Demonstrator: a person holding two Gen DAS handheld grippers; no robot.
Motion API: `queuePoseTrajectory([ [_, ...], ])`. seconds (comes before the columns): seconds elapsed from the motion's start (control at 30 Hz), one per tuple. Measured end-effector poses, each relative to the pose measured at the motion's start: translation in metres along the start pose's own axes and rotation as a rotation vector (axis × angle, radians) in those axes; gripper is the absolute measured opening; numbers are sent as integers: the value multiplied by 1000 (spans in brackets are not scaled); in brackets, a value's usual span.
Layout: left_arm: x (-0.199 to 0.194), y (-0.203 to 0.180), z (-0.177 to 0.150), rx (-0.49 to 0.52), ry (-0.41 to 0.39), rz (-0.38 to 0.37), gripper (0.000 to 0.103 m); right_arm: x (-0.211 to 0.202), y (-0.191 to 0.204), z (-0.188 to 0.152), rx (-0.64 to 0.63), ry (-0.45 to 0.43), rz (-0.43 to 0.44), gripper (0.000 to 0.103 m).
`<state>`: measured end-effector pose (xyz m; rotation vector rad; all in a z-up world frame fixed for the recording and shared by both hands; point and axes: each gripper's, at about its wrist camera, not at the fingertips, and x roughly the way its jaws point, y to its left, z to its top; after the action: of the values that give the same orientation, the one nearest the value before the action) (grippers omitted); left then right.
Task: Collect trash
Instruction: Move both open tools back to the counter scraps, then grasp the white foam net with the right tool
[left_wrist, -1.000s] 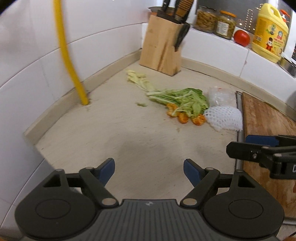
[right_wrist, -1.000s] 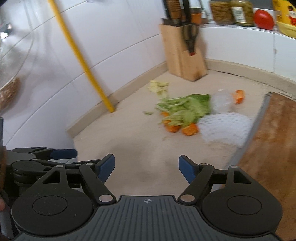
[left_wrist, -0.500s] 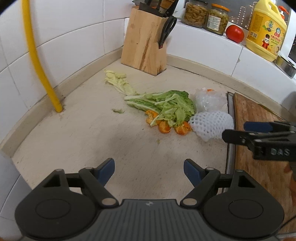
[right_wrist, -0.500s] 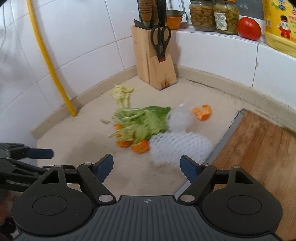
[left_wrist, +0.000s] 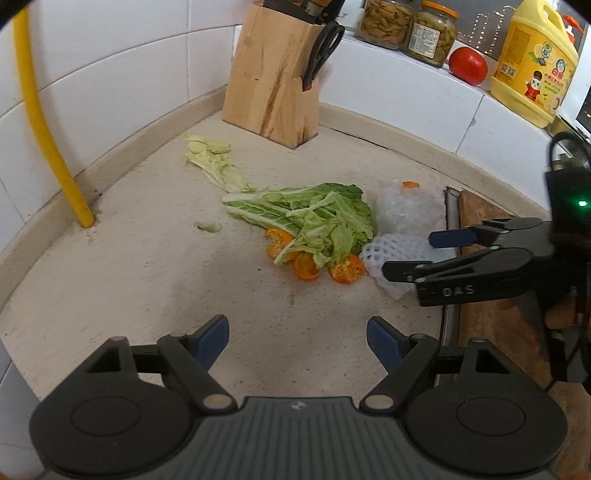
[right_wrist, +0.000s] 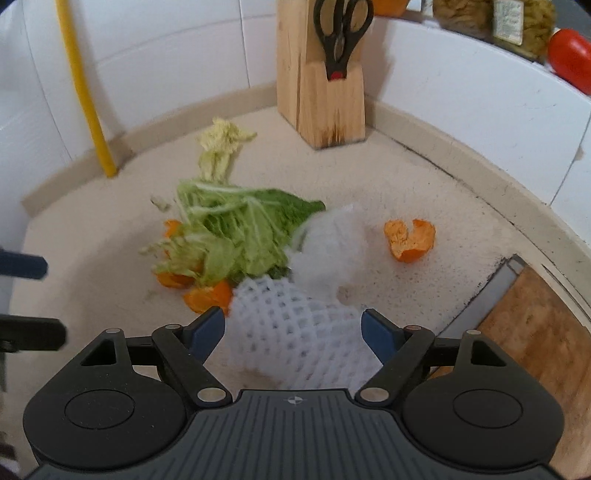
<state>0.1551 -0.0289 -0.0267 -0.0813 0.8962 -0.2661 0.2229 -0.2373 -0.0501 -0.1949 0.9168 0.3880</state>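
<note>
Beige stone countertop (left_wrist: 140, 280) carries the trash in a loose heap: cabbage leaves (left_wrist: 314, 218) lying over orange peels (left_wrist: 306, 264), with a clear plastic bag (left_wrist: 406, 206) and a white foam net (right_wrist: 295, 332) touching them beside the wooden cutting board (right_wrist: 543, 332). The right gripper (right_wrist: 293, 328) stands wide open with the foam net between its blue pads, not pinched. The left gripper (left_wrist: 297, 341) hangs open and empty over bare counter, near the heap.

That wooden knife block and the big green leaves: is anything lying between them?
In the left wrist view, only pale cabbage scraps lie off to the left; the counter between knife block and green leaves is bare.
</note>
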Motion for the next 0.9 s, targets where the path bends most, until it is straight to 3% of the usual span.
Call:
queuePoseTrajectory([
  [0.1,2,-1,0,12,6,-4,77,-3,-2,-1,16,1,11,72],
  [0.17,2,-1,1,11,8,-12,77,-10,-3,-1,25,6,15,49],
  [0.2,2,-1,1,9,8,-17,77,-14,-4,-3,35,9,30,44],
  [0.23,1,0,1,7,7,-22,77,-18,-6,-4,53,16,58,31],
  [0.27,1,0,1,7,5,-25,77,-23,-7,-5,76,17,84,26],
  [0.47,-4,1,5,4,-16,-63,78,-67,-4,-20,185,-52,205,25],
  [0.67,11,7,29,-35,-35,-98,78,-80,-7,-28,238,-84,232,25],
  [0.8,23,4,49,60,-88,-69,78,-78,-12,-34,268,-83,250,26],
  [0.9,38,2,66,150,-72,-75,78,-77,-16,-38,290,-84,261,30],
])
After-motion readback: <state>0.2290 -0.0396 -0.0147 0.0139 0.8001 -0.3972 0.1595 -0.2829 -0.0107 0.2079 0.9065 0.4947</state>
